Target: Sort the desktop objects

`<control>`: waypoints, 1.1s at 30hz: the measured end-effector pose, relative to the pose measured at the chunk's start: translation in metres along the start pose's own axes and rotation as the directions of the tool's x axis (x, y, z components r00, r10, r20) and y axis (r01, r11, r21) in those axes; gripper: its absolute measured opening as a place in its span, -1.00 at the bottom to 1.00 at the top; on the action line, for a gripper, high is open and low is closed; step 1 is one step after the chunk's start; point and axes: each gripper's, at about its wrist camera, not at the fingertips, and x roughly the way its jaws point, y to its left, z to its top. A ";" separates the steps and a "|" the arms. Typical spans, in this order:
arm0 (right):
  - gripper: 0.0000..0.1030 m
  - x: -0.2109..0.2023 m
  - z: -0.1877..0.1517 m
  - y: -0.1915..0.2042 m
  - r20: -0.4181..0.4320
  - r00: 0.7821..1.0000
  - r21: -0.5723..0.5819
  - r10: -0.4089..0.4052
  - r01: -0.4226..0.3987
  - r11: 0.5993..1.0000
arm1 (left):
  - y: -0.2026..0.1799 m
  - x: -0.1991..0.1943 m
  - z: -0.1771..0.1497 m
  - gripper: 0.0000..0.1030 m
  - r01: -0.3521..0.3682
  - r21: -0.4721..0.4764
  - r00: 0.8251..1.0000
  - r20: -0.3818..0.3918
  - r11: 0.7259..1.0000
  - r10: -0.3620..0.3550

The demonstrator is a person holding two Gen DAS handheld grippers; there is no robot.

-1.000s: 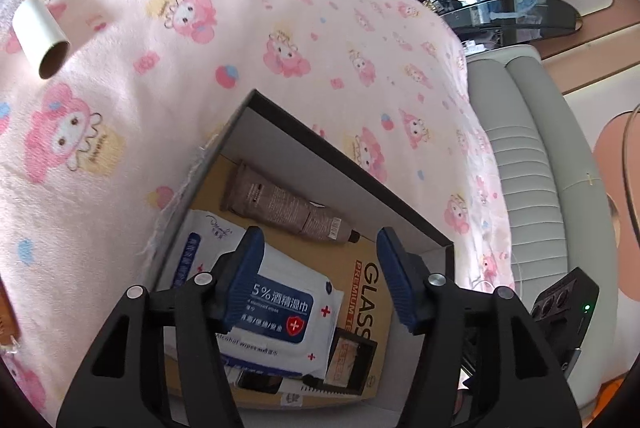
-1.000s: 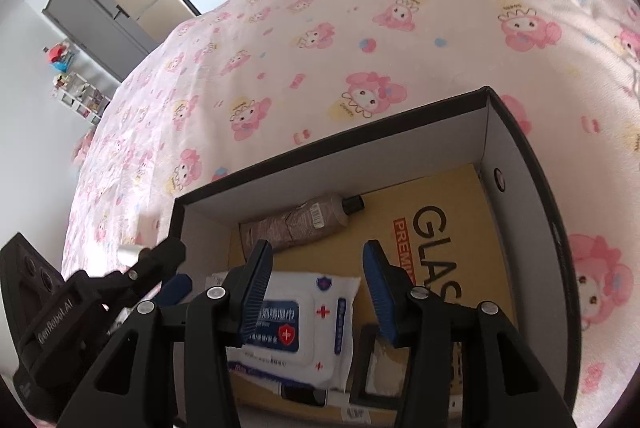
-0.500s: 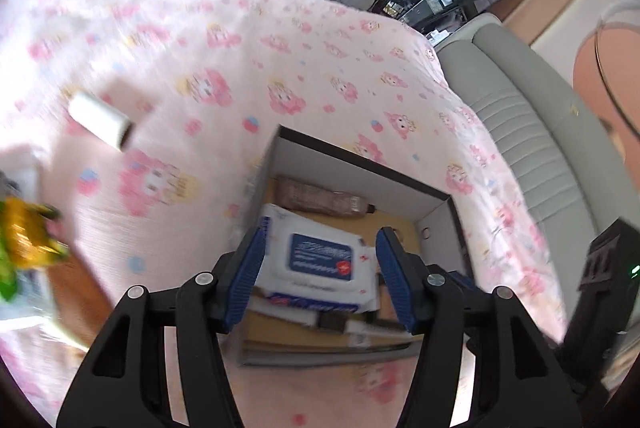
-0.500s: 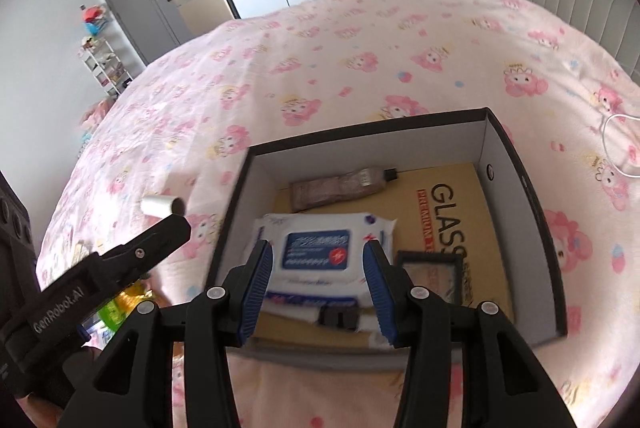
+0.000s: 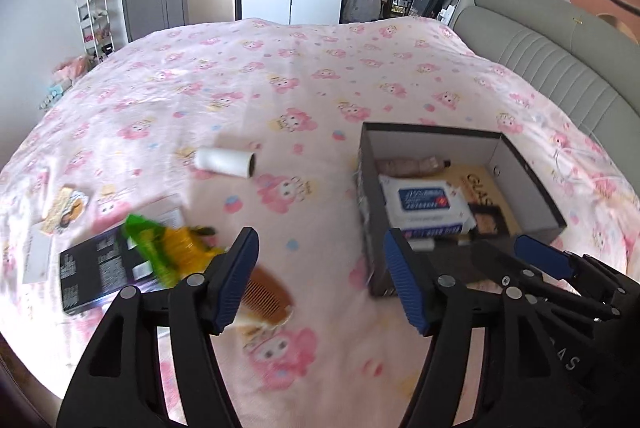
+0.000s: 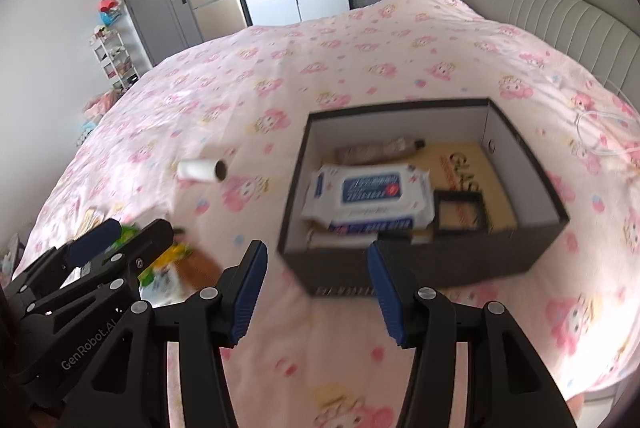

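Both grippers, left [image 5: 320, 284] and right [image 6: 314, 292], hang empty above the bedspread, jaws opening. Wipes [image 6: 370, 194] and a tube [image 6: 378, 150] already lie in the box [image 6: 420, 264] at right. A roll [image 5: 225, 162], snack bag [image 5: 168, 248] and comb [image 5: 266, 298] wait at lower left.

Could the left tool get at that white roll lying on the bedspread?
Probably yes. The white roll lies alone on the pink bedspread, nothing covering it. The left tool, empty with jaws opening, has only bare cloth between itself and the roll.
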 end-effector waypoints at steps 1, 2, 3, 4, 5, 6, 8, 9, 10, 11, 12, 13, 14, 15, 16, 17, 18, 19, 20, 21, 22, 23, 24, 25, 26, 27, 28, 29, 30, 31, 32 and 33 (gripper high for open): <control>-0.05 -0.001 -0.005 0.003 -0.001 1.000 -0.003 -0.001 0.001 1.000 | 0.002 -0.003 -0.005 0.30 -0.006 0.001 1.000 0.000 1.000 0.006; -0.05 -0.003 -0.010 0.006 -0.003 1.000 -0.006 -0.001 0.001 1.000 | 0.005 -0.007 -0.009 0.30 -0.013 0.003 1.000 0.001 1.000 0.013; -0.05 -0.004 -0.015 0.009 -0.004 1.000 -0.010 -0.002 0.002 1.000 | 0.006 -0.009 -0.013 0.31 -0.017 0.005 1.000 0.002 1.000 0.017; -0.05 -0.006 -0.020 0.012 -0.005 1.000 -0.013 -0.003 0.003 1.000 | 0.007 -0.012 -0.017 0.31 -0.017 0.005 1.000 0.000 1.000 0.017; -0.05 -0.006 -0.023 0.014 -0.008 1.000 -0.015 -0.004 0.004 1.000 | 0.009 -0.014 -0.021 0.31 -0.016 0.002 1.000 -0.003 1.000 0.016; -0.05 -0.007 -0.026 0.017 -0.012 1.000 -0.017 -0.005 0.005 1.000 | 0.011 -0.016 -0.025 0.32 -0.013 -0.003 1.000 -0.006 1.000 0.013; -0.05 -0.009 -0.033 0.024 -0.020 1.000 -0.025 -0.004 0.004 1.000 | 0.015 -0.021 -0.033 0.32 -0.020 -0.008 1.000 -0.008 1.000 0.019; -0.05 -0.009 -0.036 0.028 -0.024 1.000 -0.031 -0.004 0.004 1.000 | 0.017 -0.023 -0.036 0.32 -0.022 -0.010 1.000 -0.007 1.000 0.022; -0.05 -0.009 -0.038 0.032 -0.027 1.000 -0.039 -0.004 0.003 0.999 | 0.020 -0.024 -0.038 0.32 -0.024 -0.014 1.000 -0.007 1.000 0.024; -0.05 -0.008 -0.039 0.036 -0.030 1.000 -0.046 -0.004 0.002 0.999 | 0.024 -0.026 -0.040 0.32 -0.026 -0.021 1.000 -0.007 0.999 0.026; -0.06 -0.008 -0.041 0.040 -0.034 0.999 -0.053 -0.002 0.000 0.999 | 0.029 -0.027 -0.043 0.32 -0.029 -0.032 1.000 -0.009 0.999 0.029; -0.06 -0.007 -0.043 0.044 -0.038 0.999 -0.060 0.001 -0.003 0.998 | 0.034 -0.028 -0.045 0.32 -0.033 -0.042 0.999 -0.009 0.999 0.033; -0.06 -0.006 -0.044 0.048 -0.039 0.999 -0.069 0.002 -0.005 0.998 | 0.038 -0.029 -0.047 0.32 -0.037 -0.050 0.999 -0.010 0.998 0.037; -0.06 -0.005 -0.045 0.053 -0.040 0.999 -0.077 0.004 -0.007 0.997 | 0.044 -0.030 -0.050 0.32 -0.042 -0.061 0.999 -0.010 0.997 0.042; -0.05 -0.005 -0.046 0.057 -0.040 0.999 -0.088 0.003 -0.007 0.996 | 0.051 -0.031 -0.052 0.32 -0.049 -0.073 0.999 -0.011 0.996 0.048; -0.05 -0.003 -0.048 0.063 -0.043 0.999 -0.101 0.003 -0.008 0.995 | 0.059 -0.031 -0.055 0.32 -0.056 -0.085 0.998 -0.013 0.995 0.055; -0.05 -0.001 -0.050 0.067 -0.046 0.999 -0.111 0.007 -0.012 0.994 | 0.067 -0.032 -0.058 0.32 -0.065 -0.098 0.998 -0.015 0.993 0.063; -0.06 0.001 -0.052 0.071 -0.050 0.999 -0.118 0.011 -0.017 0.993 | 0.075 -0.032 -0.060 0.32 -0.073 -0.111 0.997 -0.018 0.991 0.071; -0.06 0.003 -0.054 0.076 -0.057 0.998 -0.124 0.015 -0.022 0.992 | 0.082 -0.032 -0.063 0.32 -0.082 -0.124 0.997 -0.021 0.989 0.080; -0.06 0.006 -0.056 0.081 -0.064 0.998 -0.131 0.018 -0.026 0.991 | 0.090 -0.032 -0.066 0.32 -0.092 -0.136 0.996 -0.025 0.987 0.089; -0.06 0.009 -0.058 0.085 -0.071 0.997 -0.141 0.020 -0.030 0.990 | 0.097 -0.032 -0.068 0.31 -0.102 -0.148 0.995 -0.028 0.984 0.099; -0.06 0.012 -0.059 0.090 -0.077 0.997 -0.150 0.022 -0.034 0.988 | 0.106 -0.032 -0.071 0.29 -0.113 -0.161 0.994 -0.032 0.980 0.109; -0.06 0.015 -0.061 0.095 -0.084 0.996 -0.159 0.025 -0.038 0.986 | 0.114 -0.032 -0.074 0.28 -0.123 -0.174 0.992 -0.035 0.977 0.119; -0.06 0.018 -0.061 0.099 -0.091 0.995 -0.168 0.030 -0.045 0.985 | 0.123 -0.033 -0.076 0.28 -0.131 -0.192 0.991 -0.036 0.973 0.126; -0.06 0.022 -0.062 0.106 -0.101 0.994 -0.184 0.039 -0.057 0.981 | 0.132 -0.034 -0.078 0.28 -0.136 -0.212 0.991 -0.036 0.968 0.131; -0.06 0.025 -0.062 0.111 -0.105 0.993 -0.196 0.045 -0.065 0.978 | 0.141 -0.036 -0.081 0.28 -0.141 -0.232 0.990 -0.035 0.962 0.137; -0.06 0.029 -0.061 0.119 -0.109 0.993 -0.214 0.055 -0.077 0.974 | 0.149 -0.036 -0.083 0.28 -0.148 -0.247 0.989 -0.037 0.958 0.143; -0.06 0.033 -0.061 0.125 -0.114 0.991 -0.227 0.065 -0.090 0.970 | 0.156 -0.036 -0.085 0.28 -0.156 -0.259 0.988 -0.039 0.953 0.151; -0.06 0.036 -0.061 0.131 -0.120 0.990 -0.239 0.075 -0.102 0.965 | 0.163 -0.036 -0.088 0.28 -0.163 -0.270 0.987 -0.043 0.949 0.157; -0.06 0.040 -0.061 0.138 -0.127 0.988 -0.251 0.089 -0.118 0.961 | 0.171 -0.034 -0.092 0.28 -0.169 -0.286 0.986 -0.052 0.943 0.161; -0.06 0.045 -0.063 0.144 -0.139 0.985 -0.264 0.100 -0.135 0.955 | 0.178 -0.033 -0.095 0.28 -0.174 -0.299 0.985 -0.061 0.938 0.163; -0.06 0.050 -0.064 0.151 -0.151 0.982 -0.278 0.112 -0.151 0.949 | 0.184 -0.031 -0.099 0.28 -0.177 -0.309 0.984 -0.069 0.934 0.164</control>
